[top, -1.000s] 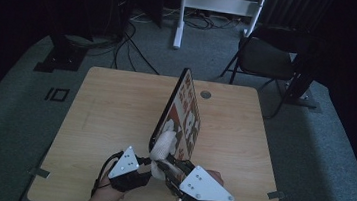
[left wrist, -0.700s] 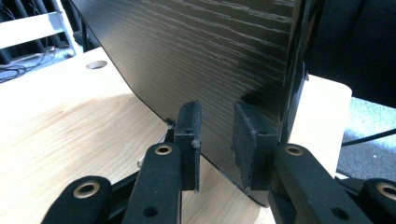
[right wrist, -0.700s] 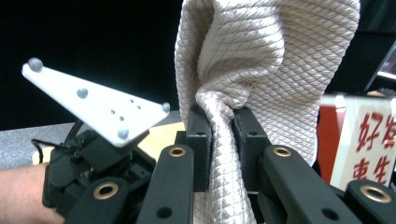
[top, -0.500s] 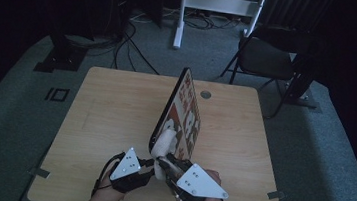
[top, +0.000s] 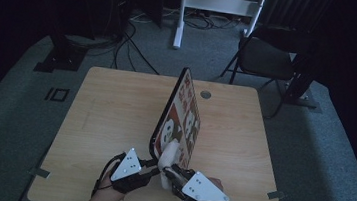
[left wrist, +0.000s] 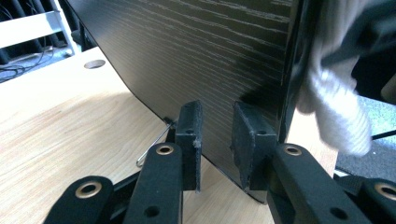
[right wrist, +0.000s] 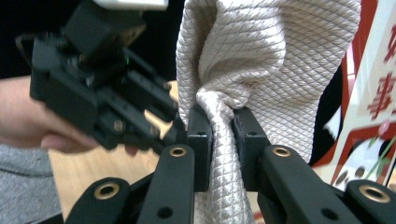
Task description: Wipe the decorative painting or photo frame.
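A flat board [top: 180,116] stands on edge on the wooden table [top: 103,123]; its right face carries a red and white panda picture, its back [left wrist: 196,46] is black wood grain. My right gripper [right wrist: 222,135] is shut on a bunched white quilted cloth [right wrist: 261,51], which rests against the picture face [right wrist: 378,93] near the board's near lower corner [top: 170,154]. My left gripper [left wrist: 217,135] sits at the back of that corner; its jaws have just been closing. The black back fills the narrow gap; whether the pads press on it is unclear.
A thin metal wire [left wrist: 154,144] lies at the foot of the board's back. A round cable hole [top: 206,94] sits near the table's far edge. Beyond the table stand a dark chair [top: 266,57] and a white stand [top: 217,4], with cables on the floor.
My right gripper has slid the cloth down the picture face toward the near corner. The board and the left hand have kept their places.
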